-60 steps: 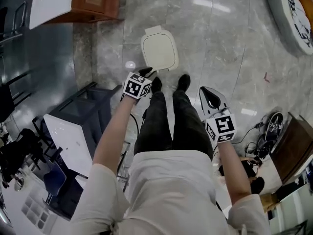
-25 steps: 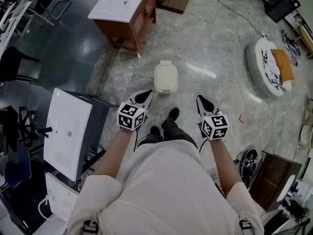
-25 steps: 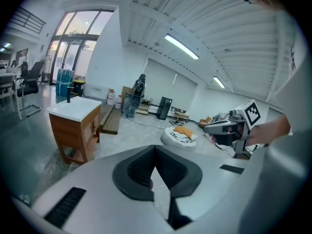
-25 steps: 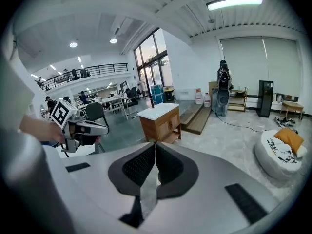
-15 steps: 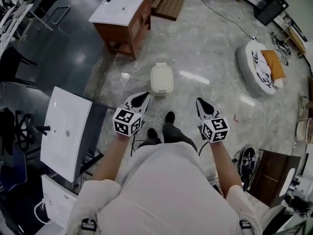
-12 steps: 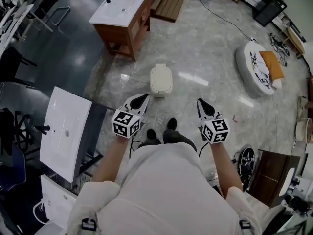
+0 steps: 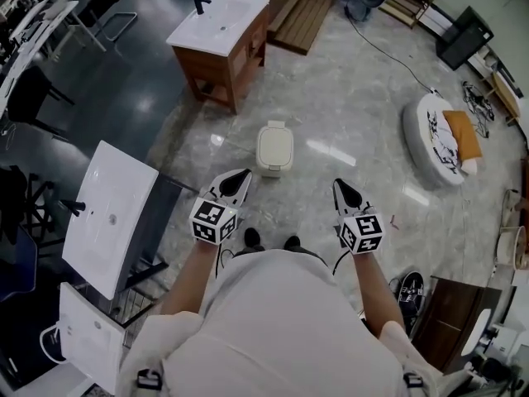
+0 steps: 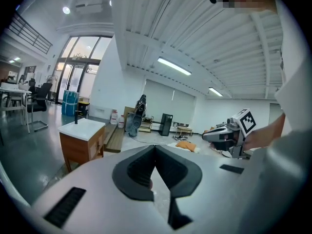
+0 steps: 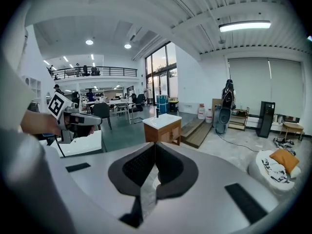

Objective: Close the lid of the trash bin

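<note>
Closed trash bin point(image 7: 274, 149) on the floor
It stands ahead of and between the left claw point(image 7: 243, 173) and right claw point(image 7: 337, 184), touching neither; both are pressed together, empty.

I see a wooden vanity cabinet point(image 7: 223, 52) standing on the grey marble floor point(image 7: 347, 98), with a white basin top point(image 7: 219, 21) and a black faucet point(image 7: 199, 3) at its far corner. Just beyond it lies a low wooden platform point(image 7: 302, 7). A thin cable point(image 7: 388, 52) snakes across the floor towards a black box point(image 7: 463, 38) at the upper right. Nearer on the right sits a round white floor cushion point(image 7: 430, 131) with an orange pillow point(image 7: 464, 135) on it. At the left, a white countertop slab point(image 7: 107, 217) rests tilted on a dark frame, and a black chair point(image 7: 33, 98) stands farther back. A dark wooden cabinet point(image 7: 442, 317) fills the lower right corner.
</note>
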Demonstrator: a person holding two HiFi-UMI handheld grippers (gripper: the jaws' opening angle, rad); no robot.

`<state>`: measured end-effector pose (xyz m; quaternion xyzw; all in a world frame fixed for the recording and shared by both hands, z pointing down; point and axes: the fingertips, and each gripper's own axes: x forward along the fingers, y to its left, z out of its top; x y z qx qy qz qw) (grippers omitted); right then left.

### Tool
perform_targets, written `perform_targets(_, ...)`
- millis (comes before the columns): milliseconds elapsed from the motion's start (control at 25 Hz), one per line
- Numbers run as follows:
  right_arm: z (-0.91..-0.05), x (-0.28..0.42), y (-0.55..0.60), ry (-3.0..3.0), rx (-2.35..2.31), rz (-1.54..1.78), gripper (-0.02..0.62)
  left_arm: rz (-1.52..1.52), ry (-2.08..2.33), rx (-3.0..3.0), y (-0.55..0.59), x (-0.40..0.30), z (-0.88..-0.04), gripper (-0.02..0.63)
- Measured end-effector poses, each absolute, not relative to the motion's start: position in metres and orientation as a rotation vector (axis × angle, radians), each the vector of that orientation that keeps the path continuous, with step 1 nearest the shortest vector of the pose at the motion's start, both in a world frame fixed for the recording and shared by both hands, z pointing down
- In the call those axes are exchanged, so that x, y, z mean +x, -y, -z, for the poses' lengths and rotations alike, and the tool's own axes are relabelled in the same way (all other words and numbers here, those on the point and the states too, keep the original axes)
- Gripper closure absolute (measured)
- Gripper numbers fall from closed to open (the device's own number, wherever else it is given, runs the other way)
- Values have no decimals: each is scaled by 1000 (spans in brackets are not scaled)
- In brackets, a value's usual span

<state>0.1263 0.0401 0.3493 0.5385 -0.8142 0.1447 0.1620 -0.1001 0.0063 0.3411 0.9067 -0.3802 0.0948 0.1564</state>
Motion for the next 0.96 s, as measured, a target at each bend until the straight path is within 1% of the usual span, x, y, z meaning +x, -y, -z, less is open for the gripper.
perform_targets(960,-337,153,-29,2372,1525,-365,566,-257,1159,2568,-11,-86,-338,589)
